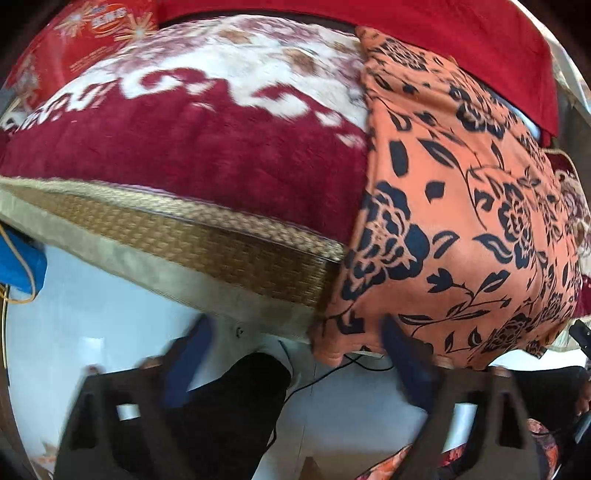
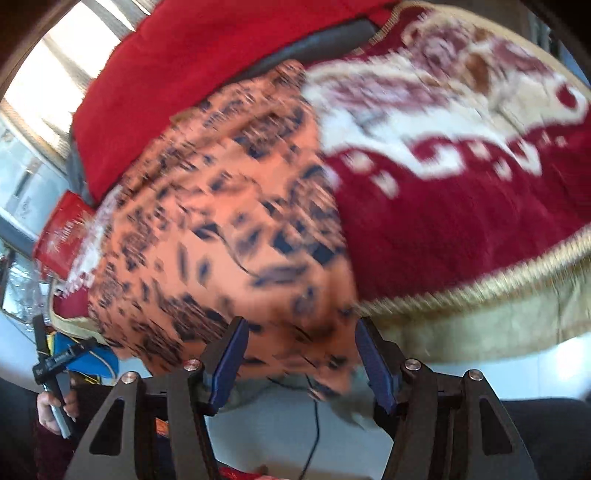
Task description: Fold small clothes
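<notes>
We see the red blanket (image 1: 192, 155) covering the bed, the orange floral garment (image 1: 454, 206) draped over its near edge. Left gripper (image 1: 295, 365) and right gripper (image 2: 301, 363) gape, empty. Risk: overhanging cloth slides floorward if pinched shallow.

Your orange floral cloth (image 1: 461, 206) reads soft and matt, a brushed fleece; at nine o'clock of it the maroon-and-cream blanket (image 1: 192, 147) looks plush and fuzzy; its gold trim (image 1: 207, 236) is coarse, woven, rough; the red throw (image 1: 424, 33) at twelve o'clock is velvety; your left gripper (image 1: 295, 365) shows matt dark plastic with blue rubbery pads; your right gripper (image 2: 301, 365) likewise, with shiny metal pins; white floor (image 1: 74, 314) at six o'clock gleams glossy.
</notes>
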`<state>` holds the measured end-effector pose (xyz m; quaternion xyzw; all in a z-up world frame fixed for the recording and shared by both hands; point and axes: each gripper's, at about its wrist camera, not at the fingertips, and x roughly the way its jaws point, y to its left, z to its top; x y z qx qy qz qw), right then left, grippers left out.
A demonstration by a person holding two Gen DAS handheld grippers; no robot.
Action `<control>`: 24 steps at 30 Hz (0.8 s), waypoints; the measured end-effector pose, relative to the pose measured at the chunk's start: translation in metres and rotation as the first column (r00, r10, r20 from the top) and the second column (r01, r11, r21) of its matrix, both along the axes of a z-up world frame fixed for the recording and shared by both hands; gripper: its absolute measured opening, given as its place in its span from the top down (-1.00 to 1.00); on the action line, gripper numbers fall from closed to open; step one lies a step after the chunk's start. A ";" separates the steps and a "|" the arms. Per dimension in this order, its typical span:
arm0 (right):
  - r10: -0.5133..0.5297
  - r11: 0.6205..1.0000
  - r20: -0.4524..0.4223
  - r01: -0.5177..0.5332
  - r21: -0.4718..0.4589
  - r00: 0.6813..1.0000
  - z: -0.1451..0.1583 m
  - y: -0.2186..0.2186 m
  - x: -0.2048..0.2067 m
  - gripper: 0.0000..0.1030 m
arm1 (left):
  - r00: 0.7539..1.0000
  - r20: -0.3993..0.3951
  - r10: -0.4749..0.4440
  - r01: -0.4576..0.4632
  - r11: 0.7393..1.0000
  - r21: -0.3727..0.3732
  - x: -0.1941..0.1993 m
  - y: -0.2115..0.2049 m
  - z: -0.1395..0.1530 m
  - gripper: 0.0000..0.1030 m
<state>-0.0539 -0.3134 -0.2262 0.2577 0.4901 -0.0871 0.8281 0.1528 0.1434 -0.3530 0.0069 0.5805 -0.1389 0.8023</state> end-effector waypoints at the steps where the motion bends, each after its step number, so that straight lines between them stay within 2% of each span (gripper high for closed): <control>1: -0.004 1.000 -0.023 0.005 0.002 1.000 -0.006 -0.003 -0.003 -0.24 | 1.000 0.001 -0.024 0.024 1.000 -0.001 -0.001 -0.003 -0.004 -0.03; 3: -0.016 1.000 -0.062 0.016 0.007 0.998 -0.016 -0.007 -0.007 -0.24 | 0.998 -0.017 -0.061 0.060 0.998 -0.018 -0.001 -0.009 -0.010 0.17; 5: -0.009 1.000 -0.085 0.009 0.009 0.996 -0.025 -0.007 -0.007 -0.24 | 0.997 -0.009 -0.073 0.072 0.997 -0.032 -0.002 -0.015 -0.010 0.14; 6: -0.002 1.000 -0.099 0.003 0.011 0.995 -0.029 -0.007 -0.006 -0.24 | 0.997 -0.002 -0.075 0.075 0.997 -0.036 -0.002 -0.017 -0.009 0.06; 7: 0.008 1.000 -0.115 -0.005 0.025 0.993 -0.035 -0.006 -0.005 -0.24 | 0.997 -0.004 -0.075 0.074 0.996 -0.040 -0.002 -0.018 -0.009 -0.25; 9: 0.018 0.999 -0.137 -0.011 0.050 0.990 -0.047 -0.005 0.000 -0.24 | 0.998 -0.023 -0.063 0.062 0.997 -0.047 -0.002 -0.020 -0.012 -0.59; 15: 0.000 0.998 -0.209 0.011 0.054 0.978 -0.078 -0.002 0.021 -0.24 | 0.994 -0.092 -0.058 0.053 0.997 -0.051 -0.001 -0.024 -0.035 -0.60; 17: 0.009 0.999 -0.212 0.002 0.054 0.977 -0.083 0.000 0.024 -0.13 | 0.993 -0.093 -0.074 0.069 0.996 -0.060 -0.002 -0.027 -0.038 -0.58; 18: 0.021 0.998 -0.200 -0.010 0.058 0.980 -0.082 0.001 0.024 0.16 | 0.992 -0.087 -0.086 0.080 0.994 -0.076 -0.002 -0.028 -0.038 -0.40; 19: 0.039 0.998 -0.189 -0.028 0.062 0.981 -0.080 0.003 0.024 0.46 | 0.991 -0.089 -0.097 0.088 0.991 -0.101 -0.002 -0.029 -0.040 0.04; 20: 0.047 0.998 -0.182 -0.038 0.050 0.982 -0.076 0.005 0.024 0.57 | 0.988 -0.113 -0.102 0.089 0.989 -0.115 -0.001 -0.028 -0.044 0.29; 21: 0.055 0.998 -0.173 -0.051 0.026 0.983 -0.072 0.008 0.022 0.78 | 0.986 -0.130 -0.100 0.084 0.989 -0.123 -0.002 -0.029 -0.046 0.72; 22: 0.063 0.998 -0.165 -0.063 0.004 0.984 -0.067 0.011 0.020 0.82 | 0.985 -0.149 -0.088 0.066 0.987 -0.148 -0.002 -0.024 -0.049 0.84; 24: 0.068 0.998 -0.140 -0.069 0.000 0.988 -0.057 0.014 0.015 0.83 | 0.986 -0.146 -0.081 0.052 0.980 -0.192 -0.004 -0.016 -0.046 0.87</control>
